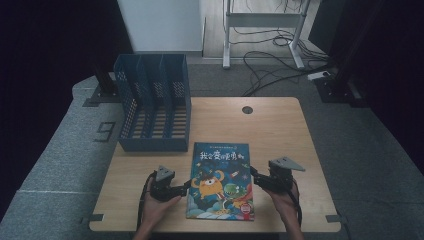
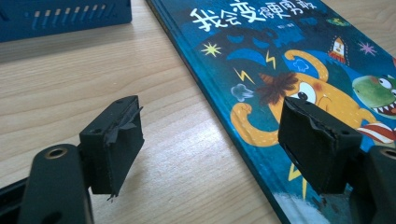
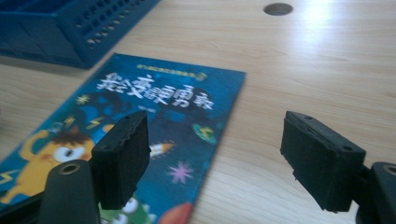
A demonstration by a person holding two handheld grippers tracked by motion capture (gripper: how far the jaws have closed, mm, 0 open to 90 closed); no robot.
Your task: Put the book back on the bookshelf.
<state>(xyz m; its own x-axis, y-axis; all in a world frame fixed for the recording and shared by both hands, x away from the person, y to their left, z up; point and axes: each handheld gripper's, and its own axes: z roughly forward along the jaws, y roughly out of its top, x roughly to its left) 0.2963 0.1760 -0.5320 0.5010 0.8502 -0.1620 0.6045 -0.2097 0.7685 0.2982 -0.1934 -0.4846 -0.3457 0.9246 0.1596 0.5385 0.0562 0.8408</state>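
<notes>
Picture book [image 1: 220, 180] with a glossy blue cover and orange cartoon monster lies flat on the pale wooden counter [image 1: 280, 130], in front of the blue perforated plastic file rack [image 1: 152, 102]. Its title is too blurred to read. Left gripper [image 1: 186, 186] and right gripper [image 1: 253, 174] flank its edges, fingers [image 2: 114, 142] spread wide, gripping nothing.

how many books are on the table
1: a blue picture book with a cartoon monster cover lies flat on the wooden table, in front of the blue slotted file rack.

Left tool [image 1: 186, 187] low, jaws wide apart, right tool [image 1: 254, 176] raised slightly, jaws wide apart, both pointing inward
</notes>
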